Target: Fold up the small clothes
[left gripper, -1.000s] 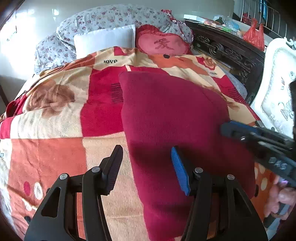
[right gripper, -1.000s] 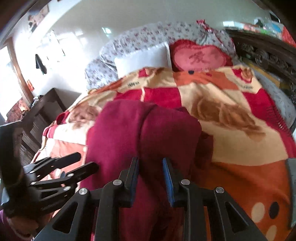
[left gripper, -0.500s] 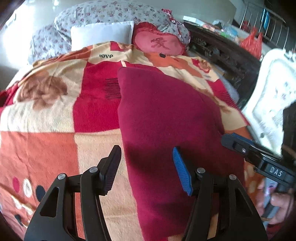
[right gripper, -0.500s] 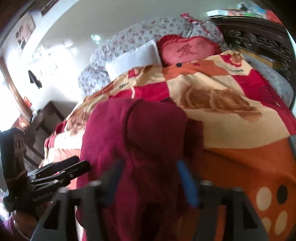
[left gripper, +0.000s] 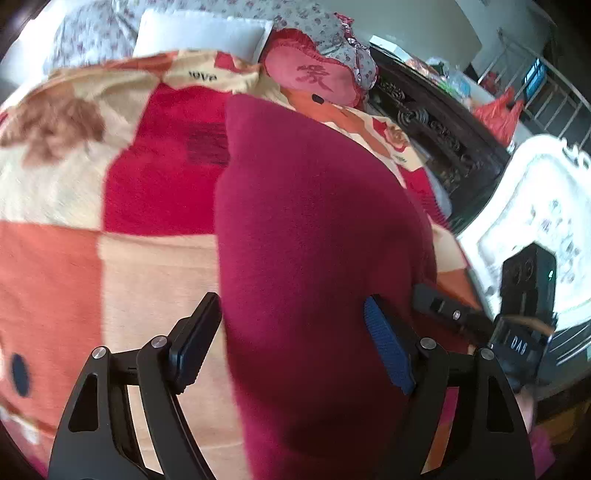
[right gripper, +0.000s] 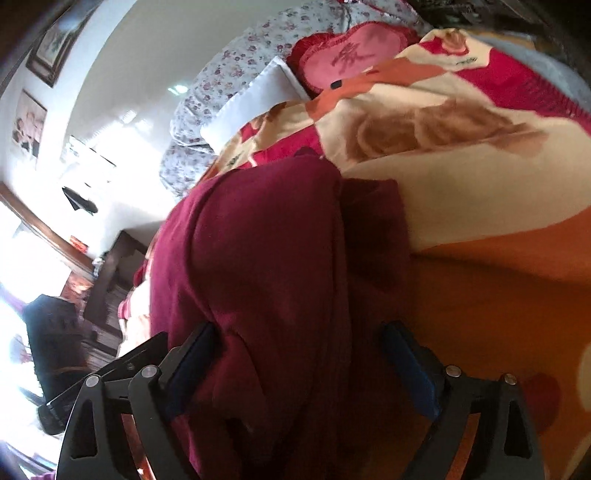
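Note:
A dark red fleece garment (left gripper: 314, 221) lies folded lengthwise on a patchwork blanket (left gripper: 74, 258) on a bed. My left gripper (left gripper: 291, 336) is open just above the garment's near end, straddling its left edge. My right gripper (right gripper: 299, 354) is open and hangs over the same garment (right gripper: 266, 251), its jaws wide apart over the bunched near end. The right gripper also shows in the left wrist view (left gripper: 454, 314) at the garment's right edge. The left gripper shows at the left rim of the right wrist view (right gripper: 122, 365).
A white pillow (left gripper: 199, 33), a floral pillow (right gripper: 229, 74) and a pink heart cushion (left gripper: 314, 74) lie at the head of the bed. A dark carved wooden frame (left gripper: 436, 133) runs along the right side. A white chair (left gripper: 535, 206) stands beyond it.
My right gripper has opened wide from a nearly shut stance and tilted over the garment. My left gripper has stayed open and moved lower and closer over the garment.

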### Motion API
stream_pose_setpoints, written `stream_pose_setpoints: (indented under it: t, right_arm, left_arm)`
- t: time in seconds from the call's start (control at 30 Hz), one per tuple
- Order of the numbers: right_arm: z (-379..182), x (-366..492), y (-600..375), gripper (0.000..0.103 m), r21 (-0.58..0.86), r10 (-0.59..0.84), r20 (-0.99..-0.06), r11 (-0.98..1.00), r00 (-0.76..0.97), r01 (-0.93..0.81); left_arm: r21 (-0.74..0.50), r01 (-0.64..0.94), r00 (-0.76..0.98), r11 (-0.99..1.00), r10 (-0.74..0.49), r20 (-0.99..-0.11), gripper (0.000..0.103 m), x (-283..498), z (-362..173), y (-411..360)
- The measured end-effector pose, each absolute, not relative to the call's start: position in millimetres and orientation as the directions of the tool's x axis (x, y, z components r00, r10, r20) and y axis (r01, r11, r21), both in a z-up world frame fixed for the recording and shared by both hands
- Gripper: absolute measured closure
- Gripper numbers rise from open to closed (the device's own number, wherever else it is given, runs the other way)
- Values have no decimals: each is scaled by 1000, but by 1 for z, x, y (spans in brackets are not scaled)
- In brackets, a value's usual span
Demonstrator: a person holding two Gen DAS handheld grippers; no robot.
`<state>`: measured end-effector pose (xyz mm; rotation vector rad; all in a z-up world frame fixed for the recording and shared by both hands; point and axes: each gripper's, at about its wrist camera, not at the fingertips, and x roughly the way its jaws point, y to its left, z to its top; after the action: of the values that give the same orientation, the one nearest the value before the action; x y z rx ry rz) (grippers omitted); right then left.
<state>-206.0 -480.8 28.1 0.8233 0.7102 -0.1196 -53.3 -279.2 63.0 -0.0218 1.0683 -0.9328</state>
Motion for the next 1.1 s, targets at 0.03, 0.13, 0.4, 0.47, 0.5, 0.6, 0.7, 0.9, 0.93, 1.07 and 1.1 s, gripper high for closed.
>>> stream_pose_setpoints:
  t: [0.03,0.13,0.4,0.47,0.5,0.6,0.7,0.9,0.93,1.07,1.1]
  right_arm:
    - [28,-205,-481,20,638,171,-615,683,770,357]
    - [37,-203,-473,51,642,191,-602,693,775,328]
    - [94,-219,-434,69,611,200,-563,754,802,241]
    - [104,-225,-422,69,625,225,-543,752,809,210]
    - [109,-227,-412,69,632,241,-535,750,809,194]
    - [113,-234,-377,69,654,299,-536,739,789,164]
    - [103,-237,-343,69,686,366,-536,714,761,140]
    - [61,-219,-297,68,557,281,-682,798,675,231]
    - [61,-216,-297,68,535,261,-695,810,670,241]
    - [84,-223,-298,61,486,199,-718,829,667,277]
    - [94,-227,-299,60,456,158,-720,842,676,289]
  left_arm:
    - [-460,626,135,630,-668,-732,23,-51,60,-280]
    - [-491,605,114,627,-679,-725,36,-48,58,-282]
    - [-516,619,94,592,-708,-700,63,-65,100,-242]
    - [-508,622,106,595,-707,-699,63,-74,111,-225]
    - [-501,624,114,599,-704,-701,63,-79,118,-212]
    - [-484,625,118,612,-687,-717,63,-93,126,-176]
    - [-460,611,129,645,-654,-746,63,-104,119,-136]
    - [-369,579,160,727,-546,-823,60,-103,74,-104]
    - [-360,580,172,730,-543,-822,59,-104,74,-104]
    - [-310,598,219,739,-523,-824,58,-115,91,-108]
    - [-287,601,243,746,-512,-824,58,-117,95,-109]
